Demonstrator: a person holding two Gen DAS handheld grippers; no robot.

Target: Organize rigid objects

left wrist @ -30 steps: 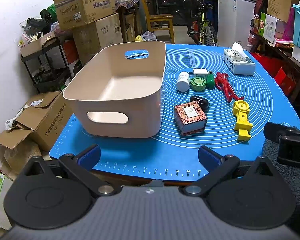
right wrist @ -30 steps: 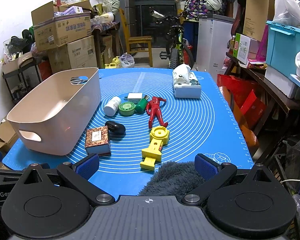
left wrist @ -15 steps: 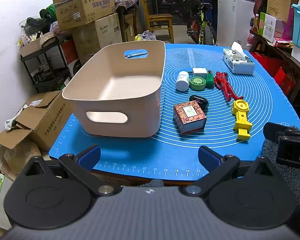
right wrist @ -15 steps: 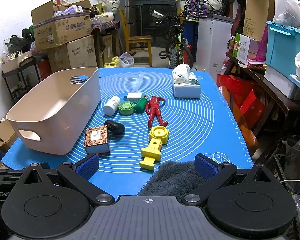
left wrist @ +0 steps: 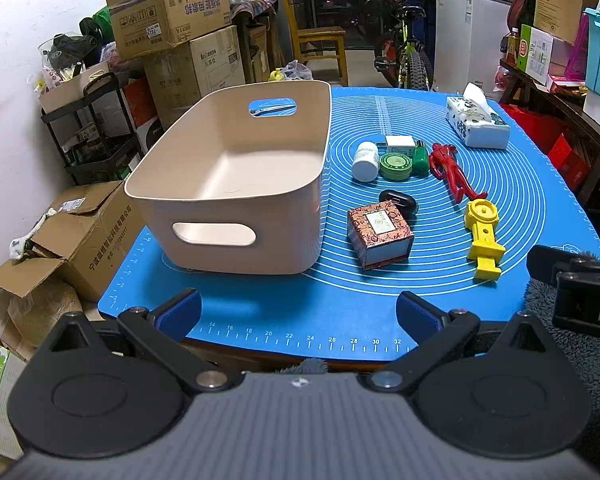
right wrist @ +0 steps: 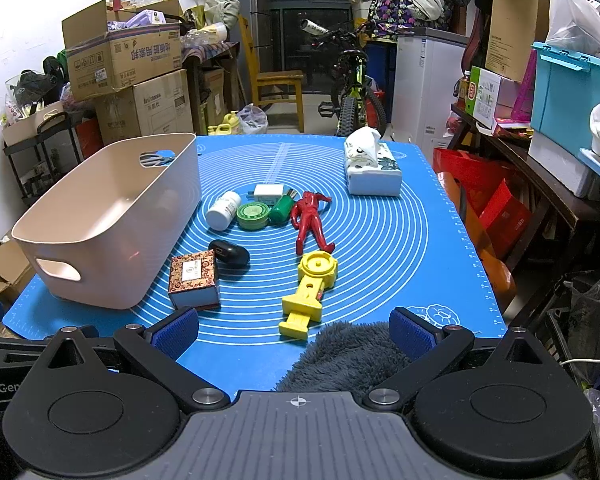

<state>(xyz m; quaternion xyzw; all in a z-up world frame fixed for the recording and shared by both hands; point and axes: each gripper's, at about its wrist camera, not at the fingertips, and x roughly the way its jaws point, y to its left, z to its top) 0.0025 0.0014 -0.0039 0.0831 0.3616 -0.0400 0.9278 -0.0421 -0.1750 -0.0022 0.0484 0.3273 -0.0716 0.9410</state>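
An empty beige bin [left wrist: 236, 184] [right wrist: 112, 216] stands on the left of the blue mat [left wrist: 520, 184] [right wrist: 400, 240]. To its right lie a patterned box [left wrist: 380, 234] [right wrist: 194, 278], a black case [left wrist: 399, 201] [right wrist: 229, 254], a white bottle [left wrist: 366, 161] [right wrist: 223, 210], a green tin [left wrist: 397, 166] [right wrist: 253, 216], a green bottle [right wrist: 283, 209], a white adapter [right wrist: 268, 192], a red figure [left wrist: 450, 172] [right wrist: 310, 220] and a yellow toy [left wrist: 483, 238] [right wrist: 310, 292]. My left gripper [left wrist: 298, 312] and right gripper [right wrist: 294, 330] both hang open over the mat's near edge, holding nothing.
A tissue box [left wrist: 478, 122] [right wrist: 372, 168] sits at the mat's far right. A dark fluffy sleeve [right wrist: 344, 356] lies under the right gripper. Cardboard boxes [left wrist: 168, 12], a chair [right wrist: 278, 88], a bicycle [right wrist: 354, 92] and shelves [right wrist: 540, 140] crowd around the table.
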